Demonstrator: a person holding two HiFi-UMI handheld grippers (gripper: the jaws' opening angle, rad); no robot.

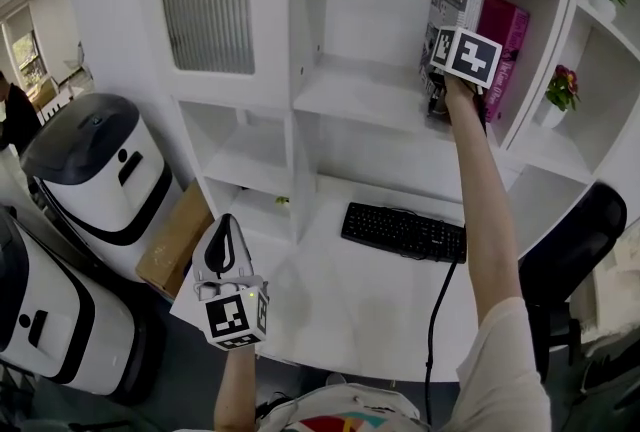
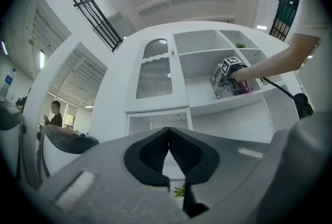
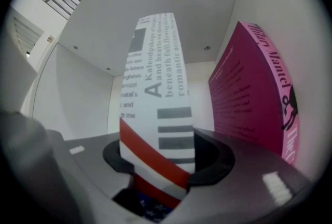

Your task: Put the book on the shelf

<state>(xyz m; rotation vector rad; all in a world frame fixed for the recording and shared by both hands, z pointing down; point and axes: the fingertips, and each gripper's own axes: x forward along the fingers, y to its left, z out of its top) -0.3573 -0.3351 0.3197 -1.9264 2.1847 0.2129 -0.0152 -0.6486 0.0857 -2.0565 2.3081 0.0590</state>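
My right claw (image 3: 158,179) is closed narrowly on the book (image 3: 155,78), pads against both covers as far as I can see; the book stands upright on the upper shelf (image 1: 370,95), just left of the pink book (image 3: 259,103), with a gap between them. My left claw (image 2: 168,135) is pinched together and empty, low over the counter (image 1: 330,270).

To finish well, I judge the bottom edge should sit flat on the shelf before I let go; then I should spread the pads evenly and back straight out, so neither pad drags the book forward or tips it.

The book carries newspaper-style print: a large "A", "romantic accents", a barcode, red and white stripes and stars below; the pink spine reads "Mantel".
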